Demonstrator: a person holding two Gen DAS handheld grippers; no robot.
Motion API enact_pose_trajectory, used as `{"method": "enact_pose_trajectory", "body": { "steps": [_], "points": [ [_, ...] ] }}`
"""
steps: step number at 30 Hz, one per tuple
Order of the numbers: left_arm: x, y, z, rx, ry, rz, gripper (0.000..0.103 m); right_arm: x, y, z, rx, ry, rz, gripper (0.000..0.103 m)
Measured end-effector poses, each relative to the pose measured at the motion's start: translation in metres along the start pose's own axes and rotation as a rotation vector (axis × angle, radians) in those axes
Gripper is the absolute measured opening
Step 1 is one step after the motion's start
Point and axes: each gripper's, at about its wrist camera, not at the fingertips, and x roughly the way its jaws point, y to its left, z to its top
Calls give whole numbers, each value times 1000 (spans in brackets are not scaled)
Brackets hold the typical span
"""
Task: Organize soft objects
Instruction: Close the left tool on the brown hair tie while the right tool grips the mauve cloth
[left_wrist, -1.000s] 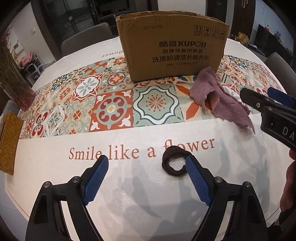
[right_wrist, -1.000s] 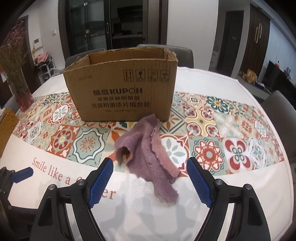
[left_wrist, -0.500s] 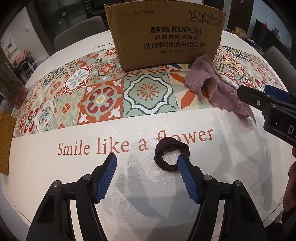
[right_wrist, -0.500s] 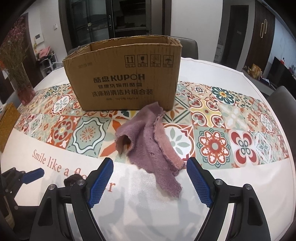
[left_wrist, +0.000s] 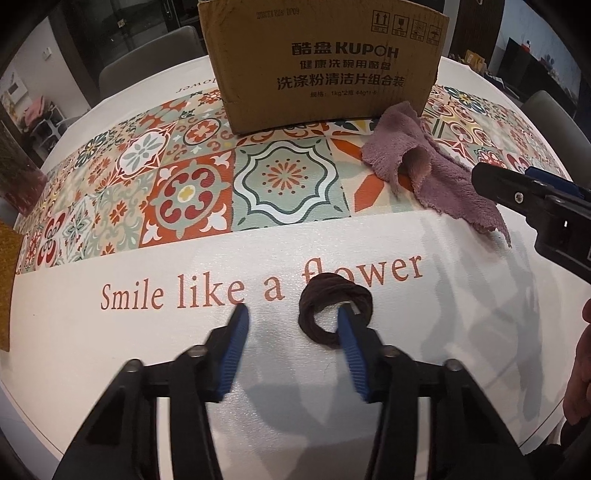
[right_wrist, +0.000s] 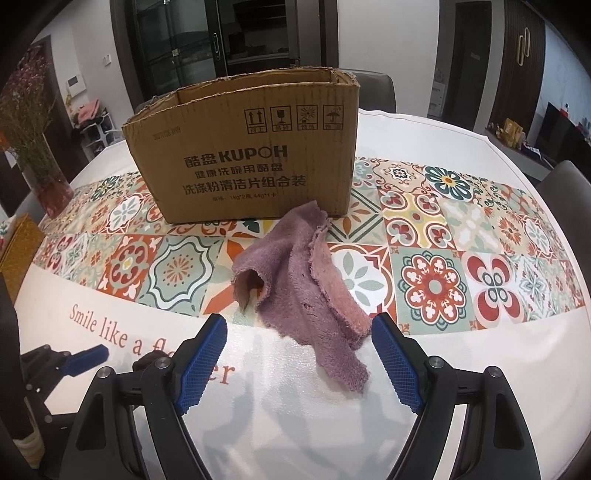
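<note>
Brown hair tie (left_wrist: 334, 313) under closing left gripper (left_wrist: 291, 314), ring around one finger, not yet pinched.

Fuzzy purple cloth (right_wrist: 306, 288), matt corrugated cardboard box (right_wrist: 243, 162), glossy tablecloth (right_wrist: 295, 417).

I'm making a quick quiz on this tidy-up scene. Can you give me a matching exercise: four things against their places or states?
Things:
1. cardboard box
2. purple cloth
3. dark hair tie
4. right hand-held gripper

Places or states:
A. around one finger of the left hand-held gripper, whose jaws are closing
B. upright on the patterned tiles, top open
C. crumpled in front of the box
D. open above the cloth's near end

Pairs: 1-B, 2-C, 3-A, 4-D
</note>
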Motion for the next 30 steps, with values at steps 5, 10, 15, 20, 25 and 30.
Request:
{"method": "enact_pose_trajectory", "body": {
  "steps": [5,10,15,20,25,30],
  "points": [
    [4,-2,0,8,11,-27,15,1,0,0,2,4,2,81],
    [5,-4,-1,19,15,-29,7,4,0,1,-1,6,1,81],
    [4,-4,2,30,4,-20,5,12,-2,3,-3,19,-6,81],
    [3,-3,6,28,-5,-15,5,21,-3,4,-9,32,-3,78],
    [6,-2,11,24,-6,-13,5,36,-4,5,-14,63,14,60],
    [9,-3,16,24,-3,-14,5,52,-8,4,-5,95,11,46]
  ]
}}
